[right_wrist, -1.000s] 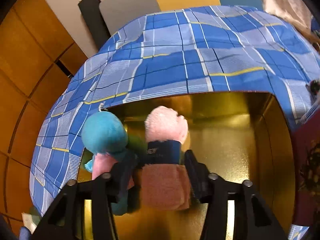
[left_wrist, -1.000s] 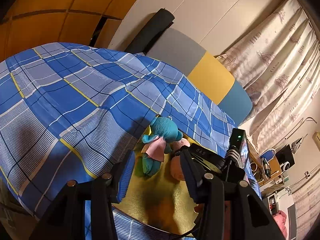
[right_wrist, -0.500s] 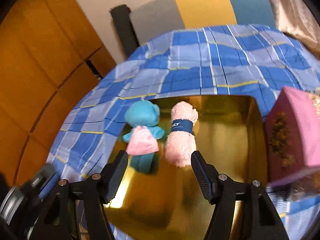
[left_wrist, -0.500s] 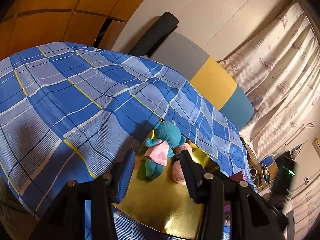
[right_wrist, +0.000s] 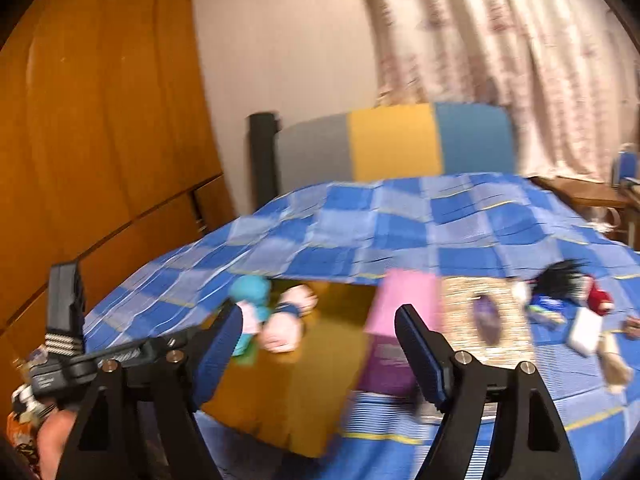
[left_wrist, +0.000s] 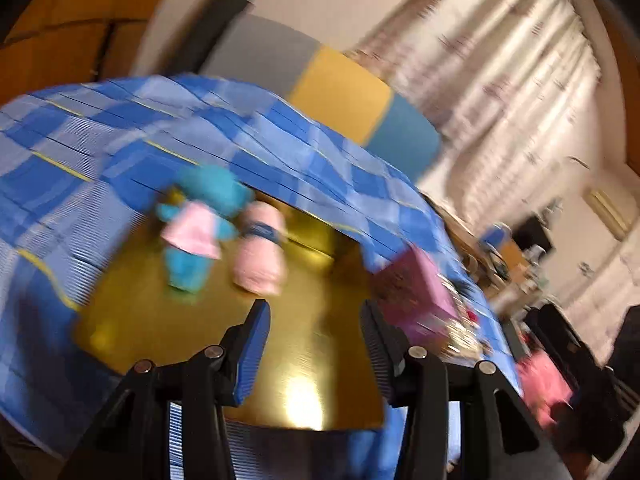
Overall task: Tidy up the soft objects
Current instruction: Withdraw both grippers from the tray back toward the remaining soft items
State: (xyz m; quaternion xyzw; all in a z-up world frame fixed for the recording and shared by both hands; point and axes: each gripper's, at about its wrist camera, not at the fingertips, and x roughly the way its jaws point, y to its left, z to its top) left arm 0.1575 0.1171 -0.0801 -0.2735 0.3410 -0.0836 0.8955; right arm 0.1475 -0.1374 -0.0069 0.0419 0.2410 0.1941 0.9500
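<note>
Two soft toys, a teal plush (left_wrist: 208, 196) in a pink dress and a pink plush (left_wrist: 260, 252) with a blue band, lie side by side at the far-left corner of the gold tray (left_wrist: 320, 360) on the blue checked bed (right_wrist: 400, 220). A pink box (right_wrist: 404, 304) stands just right of the tray. Both the left claw (left_wrist: 314, 344) and right claw (right_wrist: 320, 344) are spread and empty, above the tray's near side; both views are blurred.

The left gripper (left_wrist: 314, 342) is held with its jaws spread wide and nothing between them, pointing toward twelve o'clock, while the right gripper (right_wrist: 320, 354) is likewise held wide open and unloaded, with the left gripper's body seen at its nine o'clock.
</note>
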